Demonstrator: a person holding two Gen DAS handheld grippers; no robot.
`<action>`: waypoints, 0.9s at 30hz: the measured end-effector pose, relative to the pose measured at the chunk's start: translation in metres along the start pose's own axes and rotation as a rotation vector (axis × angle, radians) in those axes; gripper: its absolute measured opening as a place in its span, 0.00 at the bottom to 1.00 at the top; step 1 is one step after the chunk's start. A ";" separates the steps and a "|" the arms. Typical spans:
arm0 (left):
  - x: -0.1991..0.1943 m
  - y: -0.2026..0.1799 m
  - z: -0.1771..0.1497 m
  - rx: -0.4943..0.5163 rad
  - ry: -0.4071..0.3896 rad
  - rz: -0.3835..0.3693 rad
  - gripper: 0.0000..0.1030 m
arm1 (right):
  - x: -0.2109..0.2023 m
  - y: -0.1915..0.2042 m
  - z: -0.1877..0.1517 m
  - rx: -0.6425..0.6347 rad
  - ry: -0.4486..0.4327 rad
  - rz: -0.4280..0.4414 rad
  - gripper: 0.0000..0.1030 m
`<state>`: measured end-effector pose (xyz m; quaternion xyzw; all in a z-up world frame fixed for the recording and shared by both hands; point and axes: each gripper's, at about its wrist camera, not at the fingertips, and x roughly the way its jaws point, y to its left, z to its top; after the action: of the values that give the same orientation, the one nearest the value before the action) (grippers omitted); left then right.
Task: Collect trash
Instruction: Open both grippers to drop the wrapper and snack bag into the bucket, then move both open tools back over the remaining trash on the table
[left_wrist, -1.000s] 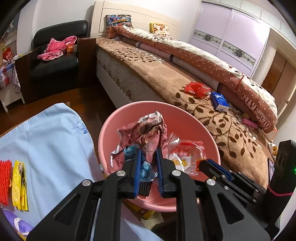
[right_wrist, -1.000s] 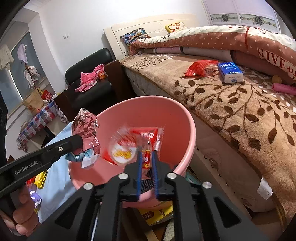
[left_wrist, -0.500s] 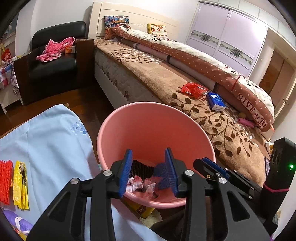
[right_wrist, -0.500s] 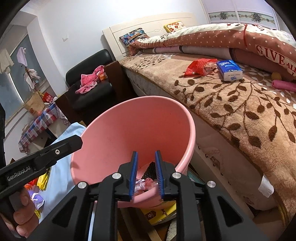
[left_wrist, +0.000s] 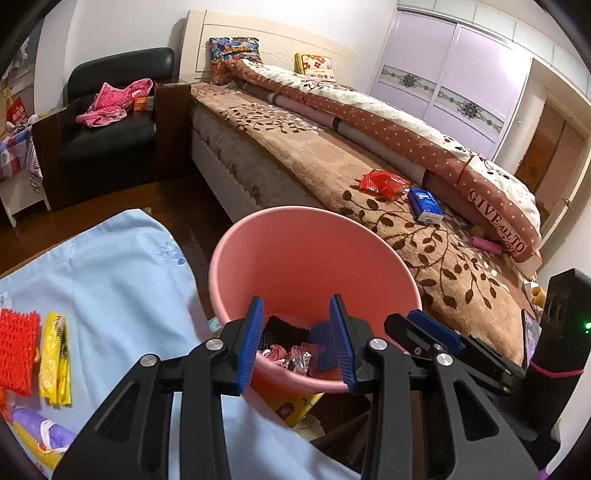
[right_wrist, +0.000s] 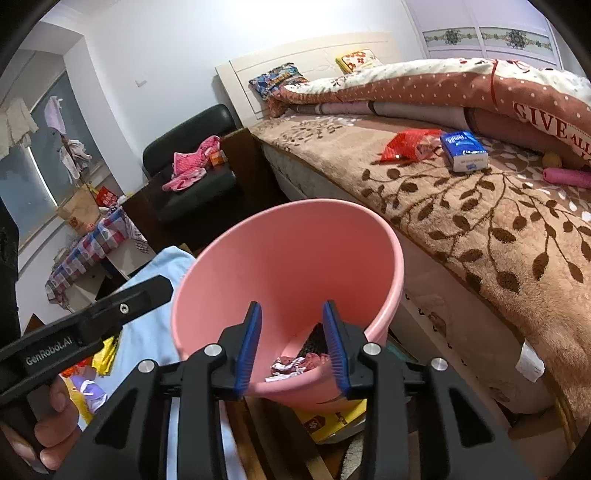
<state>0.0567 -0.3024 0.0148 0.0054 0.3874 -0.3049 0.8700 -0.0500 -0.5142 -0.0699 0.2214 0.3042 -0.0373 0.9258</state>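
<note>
over one pink bin (left_wrist: 314, 258) holding crumpled wrappers (left_wrist: 291, 356), left claw (left_wrist: 297, 341) gapes empty, right claw (right_wrist: 291, 345) opening, empty.

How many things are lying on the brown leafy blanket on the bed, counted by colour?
Red: 1, the crinkly red snack wrapper
Blue: 1, the blue and white tissue pack
Pink: 1, the pink tube-shaped thing
Yellowish: 1, a small round thing, too small to identify
Total: 4
</note>
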 end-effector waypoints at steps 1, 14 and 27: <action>-0.003 0.001 -0.001 -0.001 -0.002 0.001 0.36 | -0.002 0.003 0.000 -0.006 -0.003 0.003 0.33; -0.046 0.019 -0.018 0.002 -0.021 0.032 0.36 | -0.026 0.042 -0.011 -0.069 -0.012 0.040 0.33; -0.094 0.060 -0.053 0.008 -0.029 0.093 0.36 | -0.033 0.092 -0.039 -0.148 0.043 0.138 0.33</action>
<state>0.0053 -0.1912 0.0279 0.0226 0.3729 -0.2657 0.8887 -0.0791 -0.4163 -0.0433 0.1734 0.3102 0.0538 0.9332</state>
